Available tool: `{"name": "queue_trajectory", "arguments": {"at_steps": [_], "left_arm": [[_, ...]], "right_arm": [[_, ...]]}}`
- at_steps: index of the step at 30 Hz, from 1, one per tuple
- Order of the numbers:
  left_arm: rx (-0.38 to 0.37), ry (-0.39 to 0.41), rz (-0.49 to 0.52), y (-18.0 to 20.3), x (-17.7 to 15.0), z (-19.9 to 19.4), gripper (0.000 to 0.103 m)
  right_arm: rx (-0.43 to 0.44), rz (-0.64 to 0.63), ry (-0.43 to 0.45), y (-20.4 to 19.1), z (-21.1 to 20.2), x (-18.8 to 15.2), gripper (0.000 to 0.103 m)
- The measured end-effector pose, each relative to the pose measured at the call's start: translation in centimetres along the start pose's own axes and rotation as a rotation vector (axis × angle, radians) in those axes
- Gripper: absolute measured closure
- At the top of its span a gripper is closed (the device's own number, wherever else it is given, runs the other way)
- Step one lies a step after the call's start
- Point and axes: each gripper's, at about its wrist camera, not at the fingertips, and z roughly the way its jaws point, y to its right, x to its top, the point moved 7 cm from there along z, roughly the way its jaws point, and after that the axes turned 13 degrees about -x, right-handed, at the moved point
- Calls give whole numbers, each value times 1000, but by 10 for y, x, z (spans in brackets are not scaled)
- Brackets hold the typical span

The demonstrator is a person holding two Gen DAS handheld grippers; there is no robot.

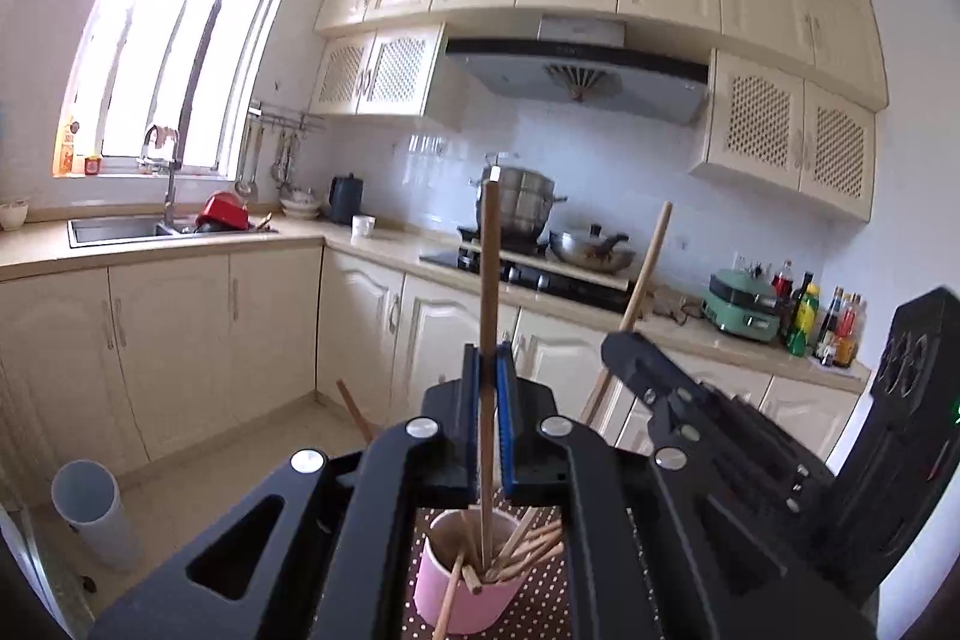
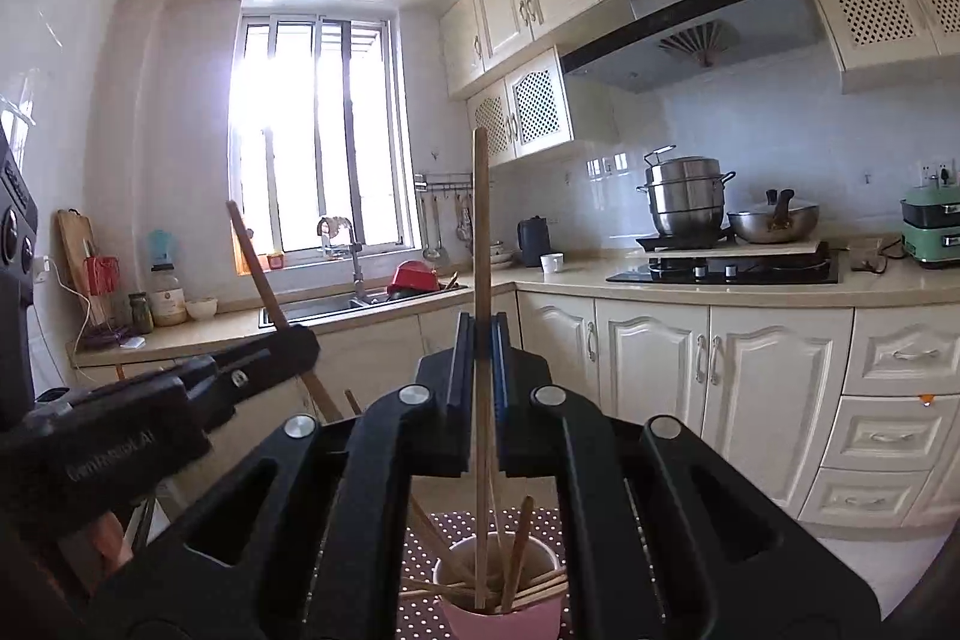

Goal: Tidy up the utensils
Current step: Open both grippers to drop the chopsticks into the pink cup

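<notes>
My left gripper [image 1: 489,358] is clamped on one wooden chopstick [image 1: 489,280], held upright with its lower end inside the pink cup [image 1: 462,598]. My right gripper [image 2: 482,334] pinches a second chopstick [image 2: 481,232], also upright over the cup. Loose chopsticks [image 1: 528,550] lean inside the cup, which stands on a dotted brown mat [image 1: 540,604].
</notes>
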Motion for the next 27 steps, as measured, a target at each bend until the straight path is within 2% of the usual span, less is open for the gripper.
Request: {"name": "queue_trajectory", "arguments": {"at_steps": [7,14,21,23,27], "left_arm": [[-2,-108,9,-3,-25,24,97],[-4,-151,20,-5,-42,30,97],[-6,-197,-12,-12,-57,34,96],[-3,-198,-19,-14,-58,32,93],[33,-161,5,-15,-53,22,76]], "right_arm": [[7,-11,-47,2,6,-19,97],[21,-34,-89,-1,5,-30,97],[13,-51,-107,-2,0,-32,97],[9,-52,-110,-2,-3,-31,96],[6,-46,-122,-1,-5,-29,96]]}}
